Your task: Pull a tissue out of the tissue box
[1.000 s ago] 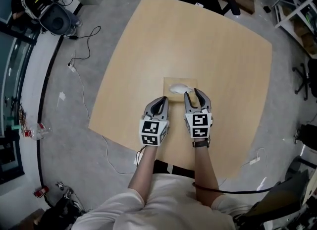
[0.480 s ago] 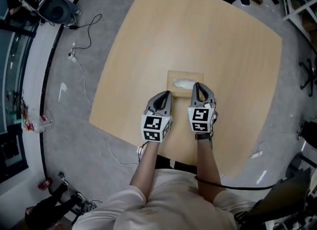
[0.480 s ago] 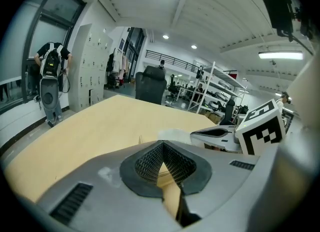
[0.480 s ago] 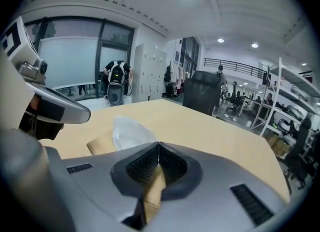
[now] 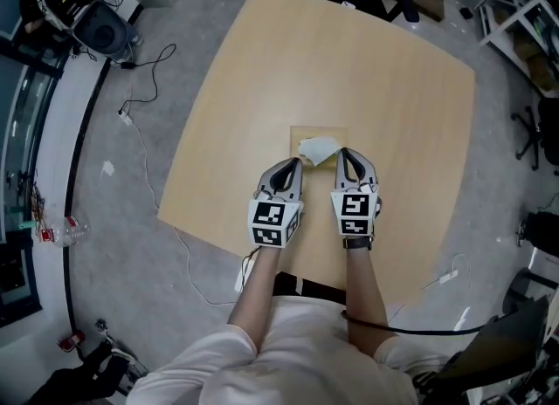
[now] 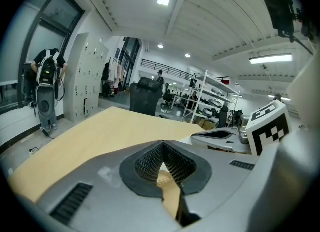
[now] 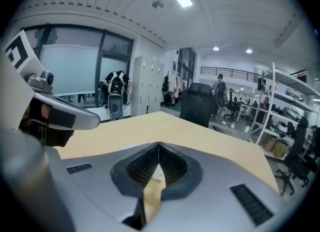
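The right tongs (image 5: pixel 342 154) are sitting clenched after having just been closing from wide apart. The tissue (image 5: pixel 316 147) is reaching from the slot of the tissue box (image 5: pixel 301 132) across to their tips. A second ago the tissue was lying as a low rounded tuft on top of the box. Now it is standing up in a stretched, angular sheet, drawn toward the person. In the right gripper view the ribbed pads are meeting at a point with a pale sliver showing low in the gap. This is probably the pinched tissue, though the contact is too small in the head view to be certain. The left tongs (image 5: pixel 294 166) are also staying clenched, with nothing visibly held. They are hovering just beside the near left corner of the box, and only tan surface is showing through their gap. The box is resting near the middle of the counter (image 5: pixel 367 72), seemingly in much the same spot as before. Judging from this, the grab is succeeding and the pull is only beginning, since most of the sheet is still sitting inside the slot. The box is being held down by nothing, so it may be lifting or sliding along unless the pull is running up and away cleanly.
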`<state>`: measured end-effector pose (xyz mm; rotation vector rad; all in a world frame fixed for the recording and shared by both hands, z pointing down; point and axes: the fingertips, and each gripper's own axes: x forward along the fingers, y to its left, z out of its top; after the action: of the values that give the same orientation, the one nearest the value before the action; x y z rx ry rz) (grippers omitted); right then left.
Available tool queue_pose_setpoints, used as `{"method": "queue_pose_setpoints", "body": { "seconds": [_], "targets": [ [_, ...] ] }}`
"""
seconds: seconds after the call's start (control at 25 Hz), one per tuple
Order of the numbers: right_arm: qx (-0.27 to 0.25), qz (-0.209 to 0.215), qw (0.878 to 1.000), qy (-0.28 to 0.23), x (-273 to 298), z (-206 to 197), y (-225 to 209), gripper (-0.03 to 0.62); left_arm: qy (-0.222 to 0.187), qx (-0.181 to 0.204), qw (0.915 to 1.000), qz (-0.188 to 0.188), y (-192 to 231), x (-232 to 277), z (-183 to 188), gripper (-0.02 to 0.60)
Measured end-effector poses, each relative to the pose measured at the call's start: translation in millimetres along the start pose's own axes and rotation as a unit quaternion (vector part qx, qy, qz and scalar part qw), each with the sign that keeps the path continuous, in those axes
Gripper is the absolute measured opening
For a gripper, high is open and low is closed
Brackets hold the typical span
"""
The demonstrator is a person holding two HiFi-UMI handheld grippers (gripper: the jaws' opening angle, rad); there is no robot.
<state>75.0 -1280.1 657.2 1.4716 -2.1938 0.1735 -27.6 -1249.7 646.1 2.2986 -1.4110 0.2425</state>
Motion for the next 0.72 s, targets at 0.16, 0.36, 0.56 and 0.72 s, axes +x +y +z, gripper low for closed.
{"method": "queue_pose_setpoints", "body": {
  "seconds": [0.16,0.36,0.56,0.72],
  "targets": [
    [-0.006,0.0,1.0,-0.027,-31.0,19.9,13.4,0.003,-0.024,0.01,0.9997,-0.004,-11.2,-26.1,14.4,0.0],
    [-0.014,-0.004,0.998,-0.068,-75.0,54.9,29.5,0.003,-0.06,0.024,0.9978,-0.012,-25.6,-64.6,42.5,0.0],
    [0.009,-0.005,0.993,-0.114,-133.6,79.1,49.1,0.003,-0.096,0.046,0.9939,-0.027,-49.8,-112.7,61.9,0.0],
    [0.026,-0.009,0.99,-0.14,-174.4,93.8,63.6,0.003,-0.123,0.063,0.9897,-0.037,-66.7,-149.7,77.3,0.0]
  ]
}}
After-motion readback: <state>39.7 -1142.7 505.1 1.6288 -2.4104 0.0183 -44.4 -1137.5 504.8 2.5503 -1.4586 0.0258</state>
